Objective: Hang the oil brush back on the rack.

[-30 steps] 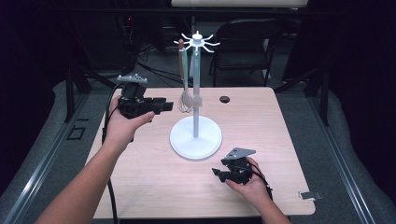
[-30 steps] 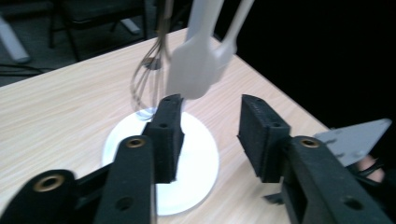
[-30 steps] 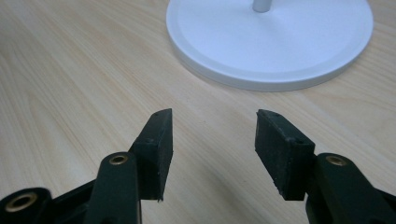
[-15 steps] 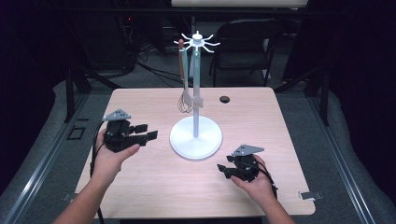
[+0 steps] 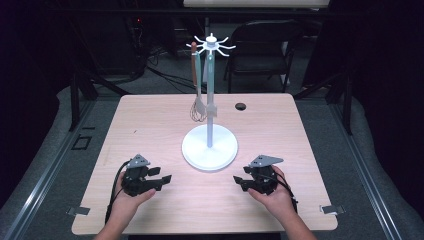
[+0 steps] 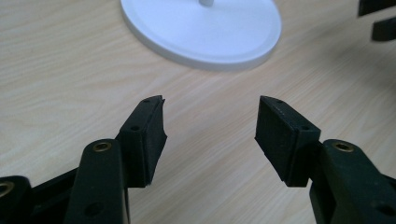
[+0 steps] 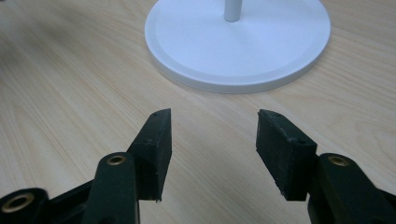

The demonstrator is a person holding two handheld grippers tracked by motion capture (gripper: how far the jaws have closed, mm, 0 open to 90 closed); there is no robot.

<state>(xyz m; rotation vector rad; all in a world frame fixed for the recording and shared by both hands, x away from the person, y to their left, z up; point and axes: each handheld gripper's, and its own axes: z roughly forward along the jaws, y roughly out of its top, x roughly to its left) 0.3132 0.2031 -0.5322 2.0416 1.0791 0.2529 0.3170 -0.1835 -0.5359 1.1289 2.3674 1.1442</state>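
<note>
Whisk (image 5: 198,109) hangs by its brown handle from one arm of the white stand (image 5: 210,147), upright, wire head down beside the stand's pole and well above the round base. Stand sits near the middle of the tabletop (image 5: 150,125).

Left tool (image 5: 165,178) lies low over the tabletop at the near left, held in the left hand (image 5: 131,196), pointing toward the stand's base from its left side. Its jaws have just been opening and now stand wide apart; nothing is between them. In the left gripper view the bare wood shows between the two black pads (image 6: 148,135), and the white base (image 6: 205,28) lies ahead, apart from them.

Right tool (image 5: 238,181) is at the near right, held in the right hand (image 5: 275,197), pointing toward the base from the other side. Jaws spread wide with nothing held. In the right gripper view the pads (image 7: 156,144) frame bare wood, with the base (image 7: 243,42) and the foot of the pole ahead, not touching.

Small dark round spot (image 5: 241,106) on the far tabletop, right of the pole. Both tools are well apart from the whisk.
</note>
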